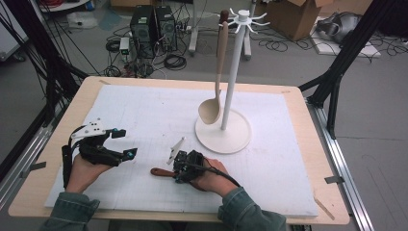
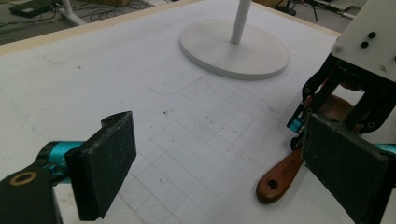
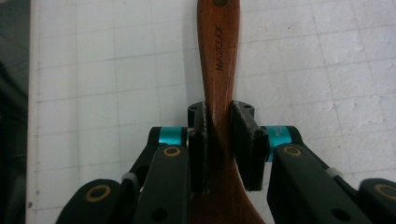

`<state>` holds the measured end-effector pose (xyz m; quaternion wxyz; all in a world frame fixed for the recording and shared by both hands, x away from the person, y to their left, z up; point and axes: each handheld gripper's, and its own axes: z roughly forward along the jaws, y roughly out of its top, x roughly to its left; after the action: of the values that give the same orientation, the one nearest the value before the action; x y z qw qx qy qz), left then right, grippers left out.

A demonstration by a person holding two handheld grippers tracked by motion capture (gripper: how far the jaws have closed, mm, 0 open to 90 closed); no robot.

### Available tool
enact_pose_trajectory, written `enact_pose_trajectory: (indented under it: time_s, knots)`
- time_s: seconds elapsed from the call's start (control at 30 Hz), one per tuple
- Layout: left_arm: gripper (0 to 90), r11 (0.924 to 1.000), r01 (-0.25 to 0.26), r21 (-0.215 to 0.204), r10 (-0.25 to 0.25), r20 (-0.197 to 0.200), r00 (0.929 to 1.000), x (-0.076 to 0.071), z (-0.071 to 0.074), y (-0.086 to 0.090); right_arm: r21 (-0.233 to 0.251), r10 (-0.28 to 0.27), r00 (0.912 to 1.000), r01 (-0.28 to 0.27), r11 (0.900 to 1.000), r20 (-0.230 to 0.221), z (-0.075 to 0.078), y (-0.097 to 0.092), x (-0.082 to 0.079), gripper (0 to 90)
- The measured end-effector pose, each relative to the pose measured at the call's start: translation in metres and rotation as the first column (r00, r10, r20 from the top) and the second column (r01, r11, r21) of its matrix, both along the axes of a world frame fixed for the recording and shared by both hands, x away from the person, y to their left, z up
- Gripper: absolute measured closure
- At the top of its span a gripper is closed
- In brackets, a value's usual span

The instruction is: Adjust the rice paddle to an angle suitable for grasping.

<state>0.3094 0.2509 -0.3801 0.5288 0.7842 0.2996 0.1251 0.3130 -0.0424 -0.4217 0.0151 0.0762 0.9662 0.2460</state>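
A dark brown wooden utensil lies flat on the white mat near the front edge, its handle end with a hanging hole pointing left. In the right gripper view the handle runs straight up between the pads. My right gripper is shut on it, the pads pressing both sides where it widens. My left gripper stands open to the left, nothing between its jaws. In the left gripper view the handle end lies just beyond the right jaw, with the right gripper behind it.
A white utensil stand rises from a round base at mid-table. A pale wooden spoon hangs from one of its hooks, bowl down near the base. The white gridded mat covers the wooden table.
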Motion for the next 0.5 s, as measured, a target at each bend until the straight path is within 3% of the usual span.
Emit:
enact_pose_trajectory:
  time_s: [0.07,0.2,0.5]
  knots:
    - [10.9,1.0,0.0,0.002,0.0,-0.001,1.0,0.0,0.0,0.0,0.007,0.011,0.9999,-0.011,0.9999,0.012,0.0,-0.001,-0.001,77.9]
    - [11.0,1.0,-0.003,0.002,0.003,-0.003,1.0,0.0,-0.001,0.001,0.064,0.002,0.9999,-0.003,0.9979,0.012,-0.003,-0.008,-0.001,78.0]
    - [15.5,0.9997,0.022,0.003,-0.022,-0.009,0.9997,0.0,-0.003,-0.003,0.12,0.002,0.9999,-0.004,0.9928,0.013,0.002,-0.014,-0.001,77.9]
